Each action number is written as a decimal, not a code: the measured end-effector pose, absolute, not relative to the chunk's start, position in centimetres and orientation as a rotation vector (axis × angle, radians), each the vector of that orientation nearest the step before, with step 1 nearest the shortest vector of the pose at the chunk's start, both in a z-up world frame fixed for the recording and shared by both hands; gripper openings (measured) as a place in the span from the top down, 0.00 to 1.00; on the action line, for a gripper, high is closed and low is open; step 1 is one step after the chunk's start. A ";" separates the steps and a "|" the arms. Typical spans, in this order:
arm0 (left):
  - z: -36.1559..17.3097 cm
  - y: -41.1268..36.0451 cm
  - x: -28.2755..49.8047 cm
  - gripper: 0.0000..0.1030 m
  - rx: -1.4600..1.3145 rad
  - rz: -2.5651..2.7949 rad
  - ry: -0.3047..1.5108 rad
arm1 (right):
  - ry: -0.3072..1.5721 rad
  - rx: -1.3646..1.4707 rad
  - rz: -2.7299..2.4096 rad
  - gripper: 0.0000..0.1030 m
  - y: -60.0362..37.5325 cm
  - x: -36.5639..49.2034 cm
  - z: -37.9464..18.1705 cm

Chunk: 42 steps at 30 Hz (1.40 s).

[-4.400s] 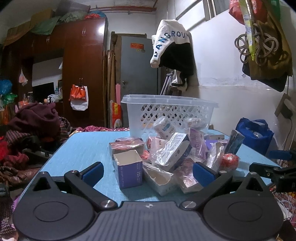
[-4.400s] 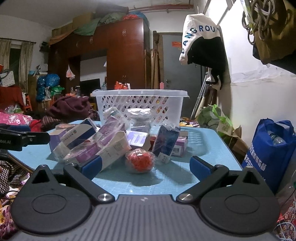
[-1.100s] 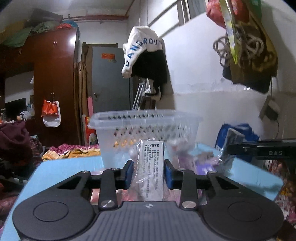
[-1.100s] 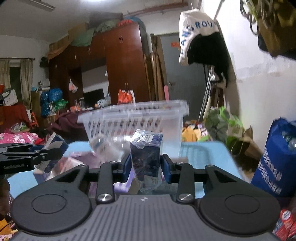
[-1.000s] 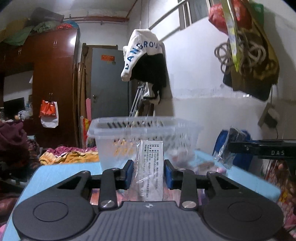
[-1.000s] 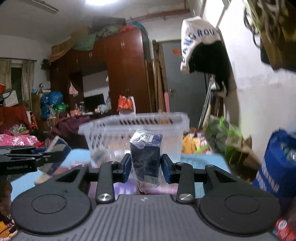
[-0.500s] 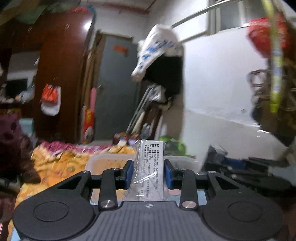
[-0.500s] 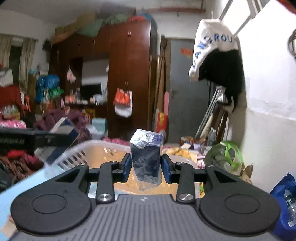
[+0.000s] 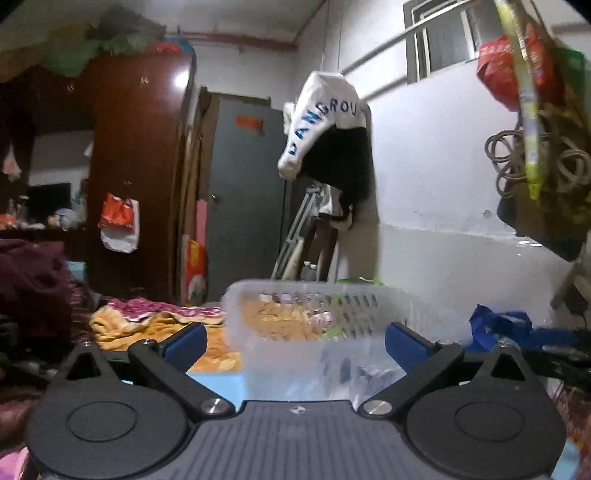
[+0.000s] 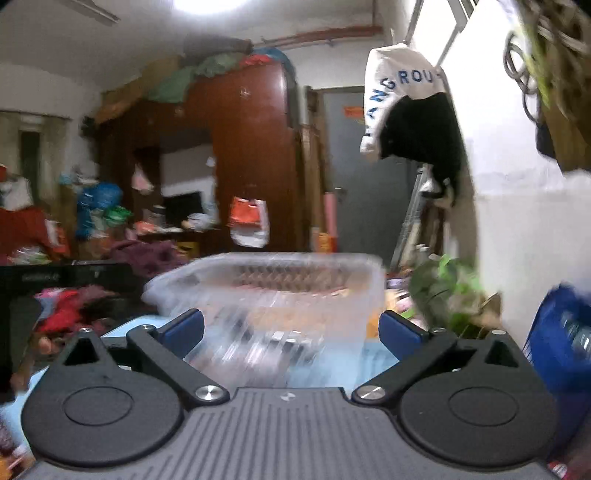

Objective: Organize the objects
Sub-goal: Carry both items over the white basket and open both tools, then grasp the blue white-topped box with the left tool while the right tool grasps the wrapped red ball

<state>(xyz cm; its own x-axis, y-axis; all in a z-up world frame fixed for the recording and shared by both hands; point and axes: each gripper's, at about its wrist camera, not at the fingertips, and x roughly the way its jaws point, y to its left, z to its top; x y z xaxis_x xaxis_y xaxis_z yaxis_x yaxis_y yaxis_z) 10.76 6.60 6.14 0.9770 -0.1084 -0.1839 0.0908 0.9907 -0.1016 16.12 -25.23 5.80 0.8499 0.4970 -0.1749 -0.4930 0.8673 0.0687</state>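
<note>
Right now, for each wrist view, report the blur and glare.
Left wrist view: the basket is slightly soft, its near wall smeared; glare spot on the wardrobe; the left gripper is sharp. Right wrist view: heavy motion blur streaks the basket; the ceiling light is blown out; the right gripper stays sharp.

left gripper (image 9: 293, 343) gapes empty before the white basket (image 9: 332, 295).
</note>
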 end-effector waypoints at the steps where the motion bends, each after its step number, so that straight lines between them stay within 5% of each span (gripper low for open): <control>1: 5.6 6.9 9.6 0.00 -0.107 -0.077 0.200 | 0.180 0.022 0.547 0.00 -25.8 14.8 4.6; 9: -0.4 8.2 3.1 0.02 -0.178 -0.081 0.232 | 0.171 -0.037 0.583 0.01 -25.2 10.5 -0.6; 15: -1.7 7.3 4.1 0.09 -0.070 -0.070 0.279 | 0.236 -0.075 0.583 0.35 -24.4 11.7 -1.3; 21: -2.8 6.2 5.2 0.11 -0.077 -0.062 0.293 | 0.265 -0.080 0.591 0.47 -24.4 11.4 -2.6; 25: -3.3 5.7 5.1 0.14 -0.080 -0.070 0.283 | 0.260 -0.082 0.593 0.48 -24.6 10.6 -3.1; 27: -3.5 6.0 4.4 0.25 -0.088 -0.079 0.272 | 0.258 -0.080 0.593 0.48 -24.8 10.4 -3.1; 42: -4.3 6.3 3.8 0.25 -0.087 -0.034 0.238 | 0.256 -0.071 0.601 0.48 -24.8 9.9 -2.9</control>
<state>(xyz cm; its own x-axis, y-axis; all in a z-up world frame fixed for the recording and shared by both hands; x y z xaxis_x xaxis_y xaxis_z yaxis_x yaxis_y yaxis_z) 3.82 6.26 -4.29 0.9712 -0.0437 -0.2344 0.0231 0.9957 -0.0900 9.86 -24.83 -2.94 0.7942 0.5500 -0.2582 -0.5674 0.8234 0.0086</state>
